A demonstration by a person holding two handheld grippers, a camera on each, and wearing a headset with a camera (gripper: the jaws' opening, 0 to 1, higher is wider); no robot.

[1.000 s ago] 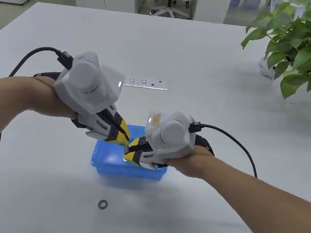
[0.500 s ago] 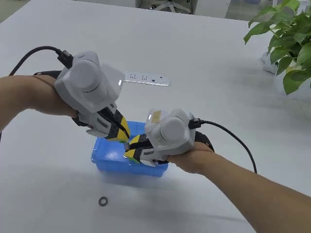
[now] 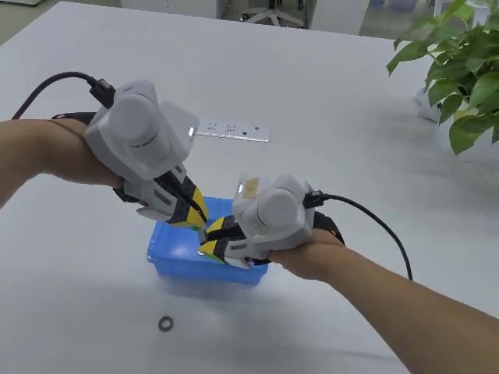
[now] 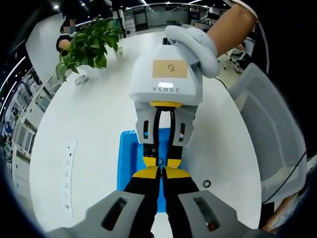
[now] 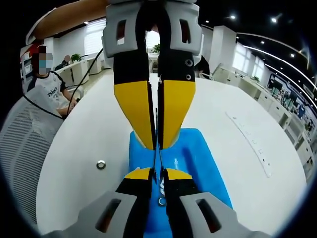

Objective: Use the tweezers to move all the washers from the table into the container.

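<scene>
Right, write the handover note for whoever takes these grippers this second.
Left gripper: jaws pinched on the tweezers, over the blue container.
Right gripper: tip to tip with the left, jaws nearly together around the same tweezers; grip unclear.
Done: one washer seems to lie in the container.
Left to do: a second washer lies on the table, on the person's side of the container.
</scene>
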